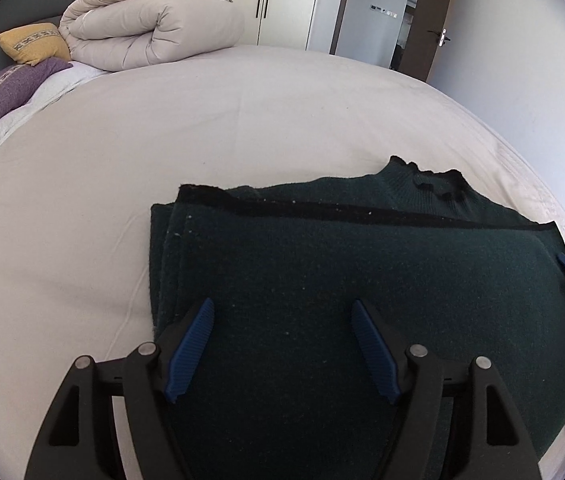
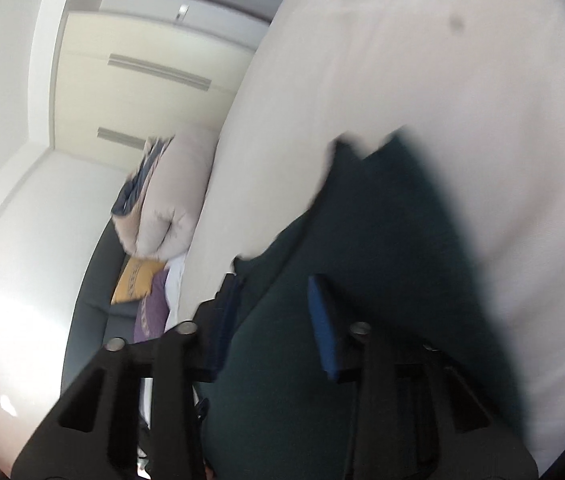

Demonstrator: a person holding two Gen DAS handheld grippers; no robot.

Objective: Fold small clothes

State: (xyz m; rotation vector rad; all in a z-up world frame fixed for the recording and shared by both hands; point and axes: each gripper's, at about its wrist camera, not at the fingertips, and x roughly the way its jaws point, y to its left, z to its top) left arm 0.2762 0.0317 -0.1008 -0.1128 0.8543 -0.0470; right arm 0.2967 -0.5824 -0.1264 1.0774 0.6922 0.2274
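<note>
Dark green sweater point(image 1: 362, 280) lies on the bed point(image 1: 162, 140) already folded over once, collar beyond left gripper point(image 1: 282, 354) — jaws spread, empty, just above it — while right gripper point(image 2: 274, 320) straddles its edge, grip unclear through blur; further folds likely remain.

Pretty much the whole right wrist view is smeared by motion blur, so the edges of the dark green sweater point(image 2: 362, 280) can't be made out cleanly there. Whether the right tongs point(image 2: 278, 300) are actually pressed onto the fabric can't be told. In the left wrist view the sweater's lower part is cut off by the bottom edge and partly covered by the left tongs point(image 1: 282, 344). Only a blue pad tip of the right tongs is seen at the right edge. The purple pillow point(image 1: 6, 88) is clipped at far left.
</note>
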